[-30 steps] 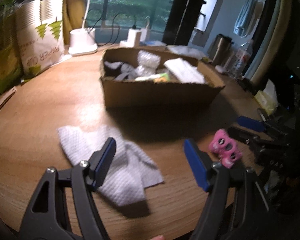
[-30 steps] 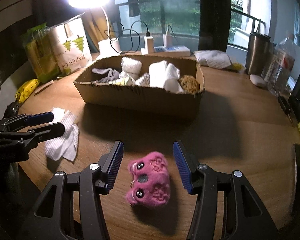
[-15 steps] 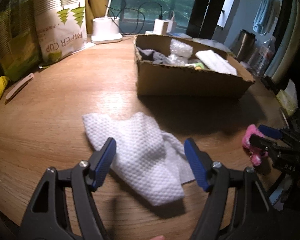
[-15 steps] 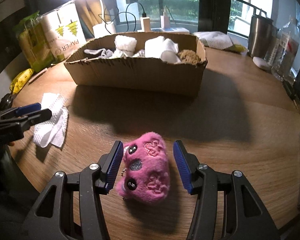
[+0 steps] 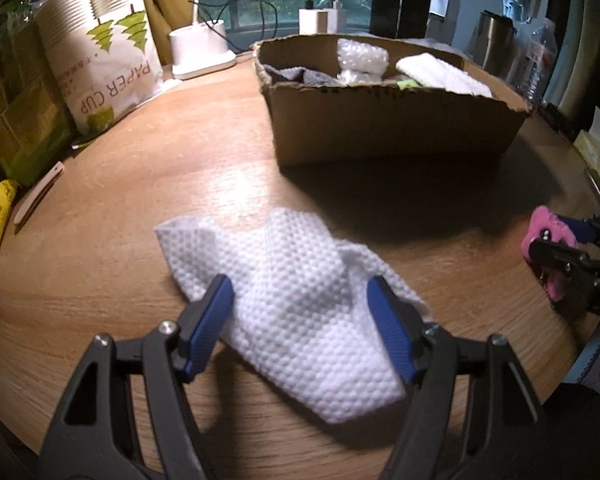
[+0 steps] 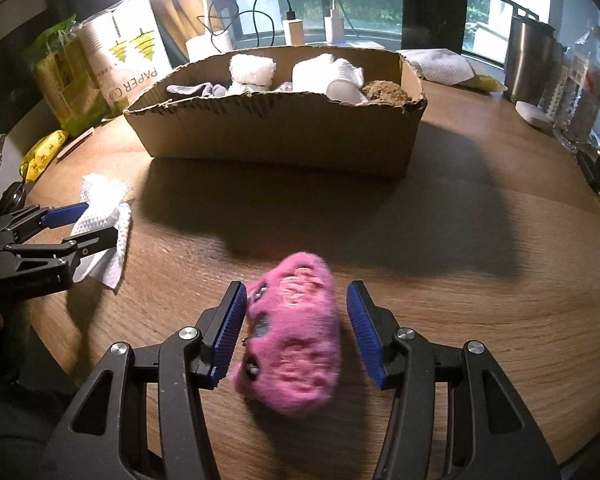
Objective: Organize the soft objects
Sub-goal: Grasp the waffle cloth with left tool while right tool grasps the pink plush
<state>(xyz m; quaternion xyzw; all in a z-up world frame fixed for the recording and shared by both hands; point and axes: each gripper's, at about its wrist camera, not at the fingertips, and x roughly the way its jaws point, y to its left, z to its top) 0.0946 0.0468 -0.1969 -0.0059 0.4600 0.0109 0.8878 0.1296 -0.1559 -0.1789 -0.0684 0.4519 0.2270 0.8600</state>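
A crumpled white textured cloth (image 5: 292,292) lies on the wooden table, and my left gripper (image 5: 300,312) is open with its blue pads on either side of it. The cloth also shows in the right wrist view (image 6: 104,220). A pink plush toy (image 6: 296,336) lies on the table between the open pads of my right gripper (image 6: 296,320); the left pad touches or nearly touches it. The toy also shows in the left wrist view (image 5: 548,236). A cardboard box (image 6: 276,132) behind holds several white, grey and brown soft items.
A paper-cup sleeve (image 5: 100,56) and green packs stand at the back left. A lamp base (image 5: 200,48) and chargers sit by the window. A steel mug (image 6: 532,64) and bottle stand at the right. The round table edge (image 5: 100,432) is close below my grippers.
My left gripper has moved forward and left until its pads straddle the white cloth. My right gripper has moved forward around the pink toy, which now lies deeper between the pads.
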